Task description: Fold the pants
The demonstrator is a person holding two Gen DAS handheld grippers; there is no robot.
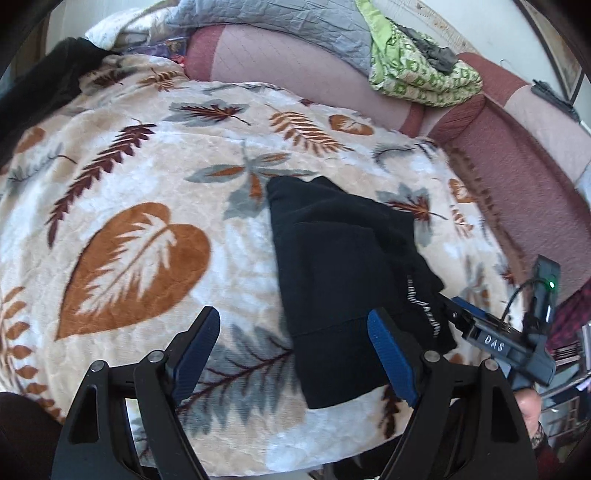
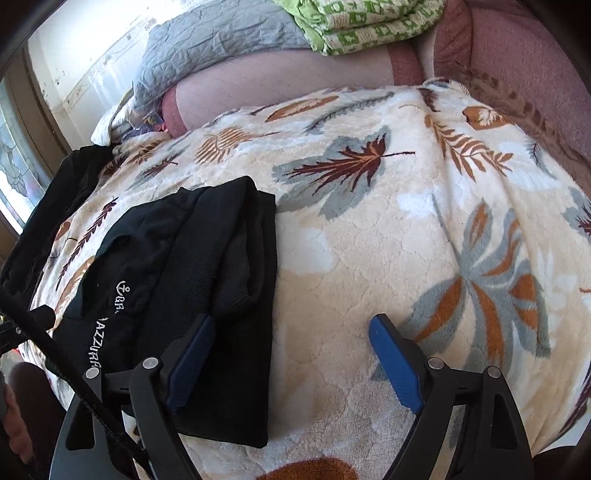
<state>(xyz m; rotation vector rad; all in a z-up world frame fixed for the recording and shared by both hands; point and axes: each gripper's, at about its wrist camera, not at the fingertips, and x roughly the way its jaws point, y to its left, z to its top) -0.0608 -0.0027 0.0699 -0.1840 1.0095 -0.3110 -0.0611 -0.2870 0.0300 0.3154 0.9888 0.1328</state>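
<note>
The black pants (image 1: 343, 280) lie folded into a small rectangle on a leaf-patterned blanket (image 1: 147, 177), with white lettering near one edge. My left gripper (image 1: 295, 350) is open and empty, just in front of the pants' near left edge. The right gripper's body (image 1: 498, 343) shows at the pants' right side in the left wrist view. In the right wrist view the pants (image 2: 192, 295) lie at the left. My right gripper (image 2: 291, 354) is open and empty, its left finger (image 2: 192, 354) over the pants' near right corner.
A pink sofa back (image 1: 295, 62) runs behind the blanket (image 2: 369, 258). A grey quilt (image 1: 266, 22) and a green patterned cloth (image 1: 413, 70) lie on it. Another dark garment (image 1: 33, 81) lies at the far left. A window (image 2: 14, 155) is at the left.
</note>
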